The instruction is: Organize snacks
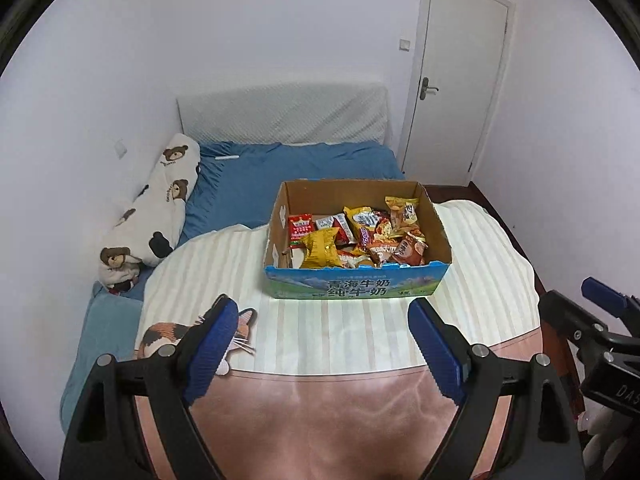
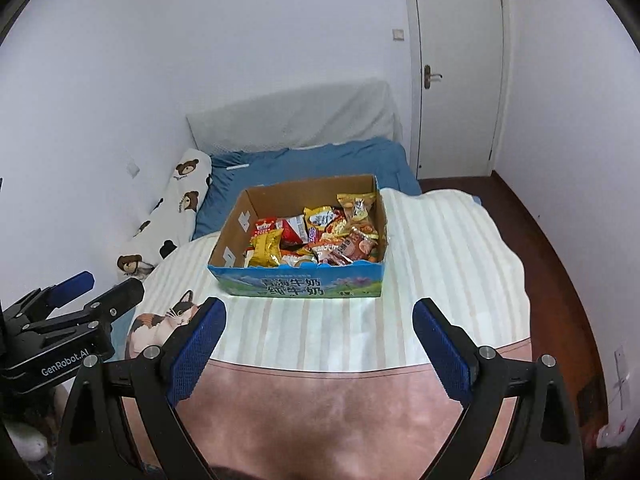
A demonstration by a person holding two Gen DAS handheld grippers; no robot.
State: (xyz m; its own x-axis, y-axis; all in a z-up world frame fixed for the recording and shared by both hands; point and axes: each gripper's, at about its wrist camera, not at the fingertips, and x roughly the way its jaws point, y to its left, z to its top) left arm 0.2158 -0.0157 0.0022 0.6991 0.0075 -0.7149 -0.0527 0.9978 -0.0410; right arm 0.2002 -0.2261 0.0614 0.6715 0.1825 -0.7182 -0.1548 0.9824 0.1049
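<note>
Grippers wait before the snack box

Left gripper [image 1: 322, 342] and right gripper [image 2: 319, 346] are both released and empty, well short of the cardboard box [image 1: 352, 286]. Snack packets [image 1: 356, 236] lie inside it. Judging so, sorting seems finished or unstarted; next move needs approaching the box.

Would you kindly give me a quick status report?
Left tool open, empty. Right tool open, empty. Snack packets piled in carton on bed. Nothing blocking.

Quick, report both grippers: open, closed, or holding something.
Left gripper: open, fingers apart, holding nothing.
Right gripper: open, fingers apart, holding nothing.
Both are short of the snack box.
</note>
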